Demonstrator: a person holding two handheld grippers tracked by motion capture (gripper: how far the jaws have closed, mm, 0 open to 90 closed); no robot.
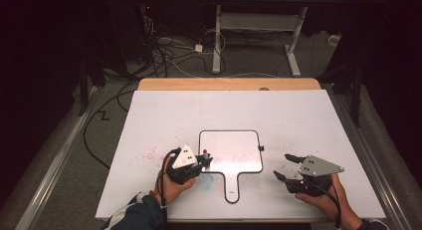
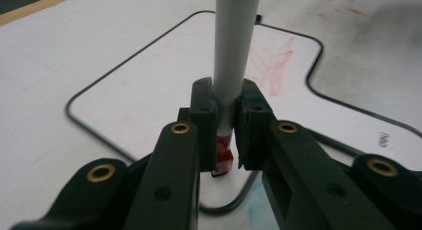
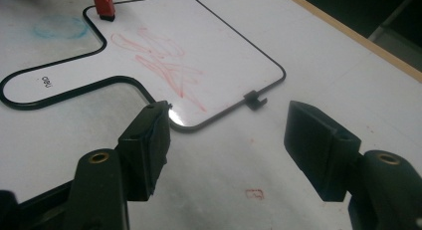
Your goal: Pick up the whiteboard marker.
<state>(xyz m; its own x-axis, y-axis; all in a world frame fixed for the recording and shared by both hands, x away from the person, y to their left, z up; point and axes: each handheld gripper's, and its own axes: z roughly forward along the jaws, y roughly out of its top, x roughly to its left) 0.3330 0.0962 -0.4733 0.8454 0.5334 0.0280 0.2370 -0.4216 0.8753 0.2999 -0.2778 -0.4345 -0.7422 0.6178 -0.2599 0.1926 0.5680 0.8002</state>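
A small whiteboard (image 1: 231,140) with a black rim and a short handle lies on the white table. Red scribbles (image 3: 159,60) cover part of its face. My left gripper (image 1: 205,160) is at the board's near-left corner, shut on a grey marker (image 2: 234,51) that stands upright between its jaws. The marker's red end (image 3: 104,5) points down at the board's corner by the handle; I cannot tell if it touches. My right gripper (image 1: 282,166) hovers to the right of the board's near-right corner, open, with nothing between its jaws (image 3: 229,125).
The white tabletop (image 1: 308,120) has faint red specks and a blue smudge (image 3: 57,27) beside the board's handle. A small black clip (image 3: 255,99) sits on the board's right edge. Cables and a desk frame (image 1: 259,26) lie on the floor beyond the table.
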